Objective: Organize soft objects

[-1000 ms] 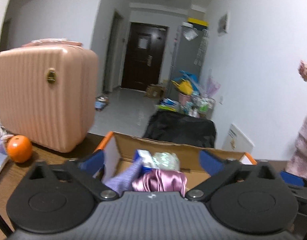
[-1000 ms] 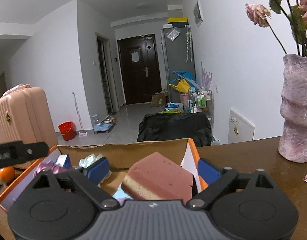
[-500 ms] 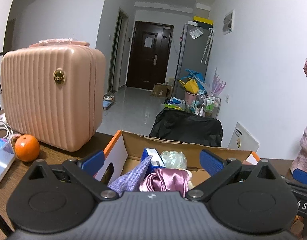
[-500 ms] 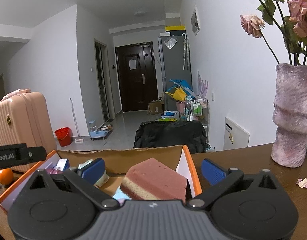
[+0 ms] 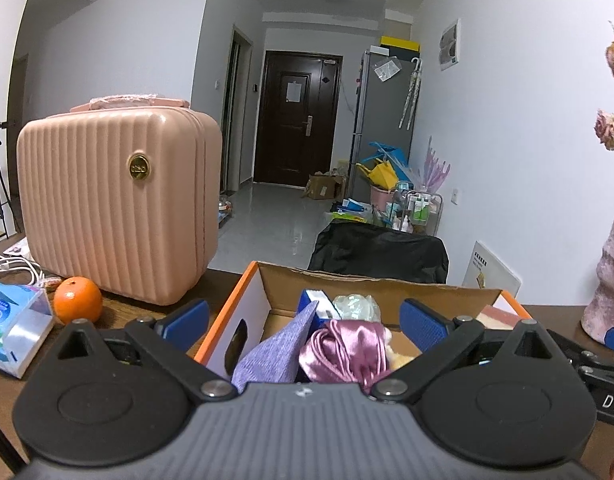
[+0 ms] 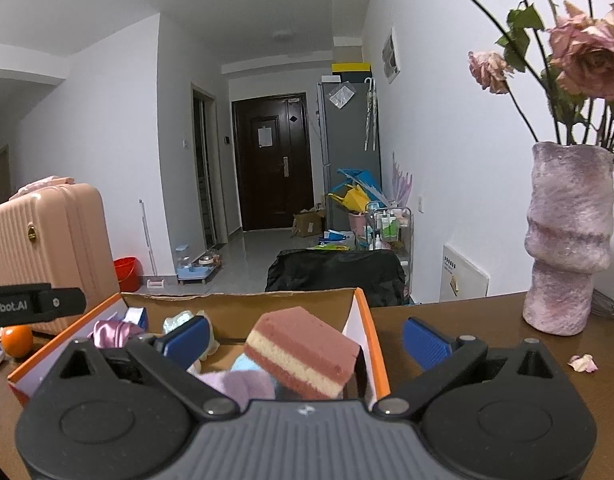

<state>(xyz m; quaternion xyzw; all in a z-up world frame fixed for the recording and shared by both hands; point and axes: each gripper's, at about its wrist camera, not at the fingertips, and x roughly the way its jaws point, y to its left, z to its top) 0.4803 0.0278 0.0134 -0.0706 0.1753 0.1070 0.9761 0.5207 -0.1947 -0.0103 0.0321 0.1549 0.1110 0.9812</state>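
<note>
Now both grippers, left (image 5: 303, 322) and right (image 6: 305, 338), spread, empty; layered sponge block (image 6: 303, 350), satin cloth (image 5: 345, 354) in cardboard box (image 5: 367, 286).

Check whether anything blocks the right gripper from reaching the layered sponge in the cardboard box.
Nothing visible blocks it. The right gripper is open, and the pink and cream sponge lies straight ahead between its fingers, leaning at the right end of the cardboard box. The box's orange-edged right wall sits just beside the sponge, leaving little room there.
</note>
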